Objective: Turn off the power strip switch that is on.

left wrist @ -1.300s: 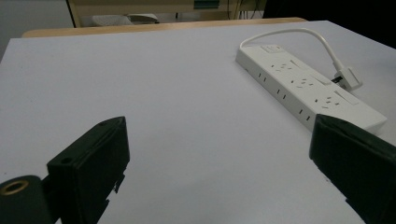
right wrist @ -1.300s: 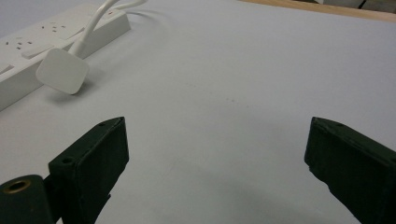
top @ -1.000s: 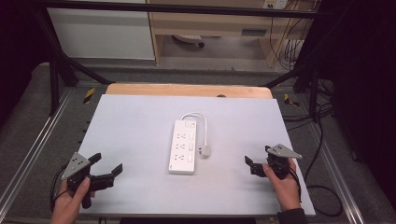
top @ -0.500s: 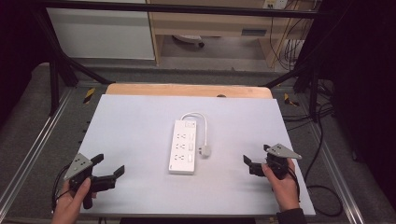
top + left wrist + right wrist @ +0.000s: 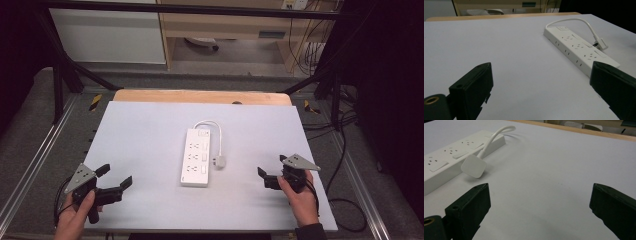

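Note:
A white power strip lies in the middle of the pale table, its short white cable looping round to a square white plug that rests beside it on the right. My left gripper sits low at the table's front left, open and holding nothing; the left gripper view shows the strip ahead to the right. At the front right my right gripper stands open and bare too, with the plug and strip ahead to its left.
A wooden edge runs along the table's far side. Black frame bars and metal rails flank the table. Cables trail on the floor at the right.
Both hands have shifted slightly; the left gripper has edged a little right and forward. The strip and plug lie as before.

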A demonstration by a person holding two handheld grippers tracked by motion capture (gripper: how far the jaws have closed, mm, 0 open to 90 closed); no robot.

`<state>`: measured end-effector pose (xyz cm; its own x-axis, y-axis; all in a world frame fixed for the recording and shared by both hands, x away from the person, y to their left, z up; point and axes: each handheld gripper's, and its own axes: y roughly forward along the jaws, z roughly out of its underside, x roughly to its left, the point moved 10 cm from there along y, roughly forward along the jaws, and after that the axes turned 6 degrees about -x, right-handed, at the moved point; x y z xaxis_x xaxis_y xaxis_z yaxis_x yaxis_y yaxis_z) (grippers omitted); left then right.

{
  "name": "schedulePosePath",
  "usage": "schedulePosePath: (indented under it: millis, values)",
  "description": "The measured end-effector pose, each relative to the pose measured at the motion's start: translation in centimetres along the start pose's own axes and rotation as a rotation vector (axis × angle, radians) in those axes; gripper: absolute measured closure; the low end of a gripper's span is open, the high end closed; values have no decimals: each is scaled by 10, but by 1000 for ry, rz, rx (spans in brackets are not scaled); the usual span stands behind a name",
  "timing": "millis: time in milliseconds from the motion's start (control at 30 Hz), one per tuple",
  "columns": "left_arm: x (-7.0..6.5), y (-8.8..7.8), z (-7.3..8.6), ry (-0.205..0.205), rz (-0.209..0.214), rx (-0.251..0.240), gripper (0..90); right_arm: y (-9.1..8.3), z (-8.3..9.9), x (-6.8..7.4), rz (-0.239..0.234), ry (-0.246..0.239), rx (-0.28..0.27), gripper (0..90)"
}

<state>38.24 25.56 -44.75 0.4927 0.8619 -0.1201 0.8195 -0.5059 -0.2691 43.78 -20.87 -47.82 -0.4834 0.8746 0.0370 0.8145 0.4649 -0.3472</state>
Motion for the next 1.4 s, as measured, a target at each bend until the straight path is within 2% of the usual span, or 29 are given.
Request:
schedulePosePath:
  millis: [167,433,500,567,667,833,933,1000,1233,1400]
  values:
    - [0,1,1,-1,-1,3,48,-1,-3,0,15,-11,-7,30]
    - [0,1,0,-2,-4,-1,48,-3,-6,3,8,-12,-16,29]
    - [-1,1,0,-18,-2,0,49,-3,-7,5,6,-17,-17,28]
    - [-1,1,-1,-53,8,-15,46,-3,-8,8,-6,-7,-17,27]
    - [3,0,0,-68,-5,-15,48,-3,-10,12,-24,9,-28,26]
    - [3,-2,-2,-48,3,-20,48,-4,-12,15,-33,21,-36,25]
    - [0,0,-1,-38,10,-13,48,-3,-11,13,-14,35,-29,23]
    - [-1,0,0,-16,16,0,48,-4,-12,11,-9,46,-32,23]
    - [-3,0,3,10,23,15,48,-10,-16,8,13,68,-30,28]
    - [-5,1,5,8,30,32,48,-12,-22,9,14,43,-19,30]
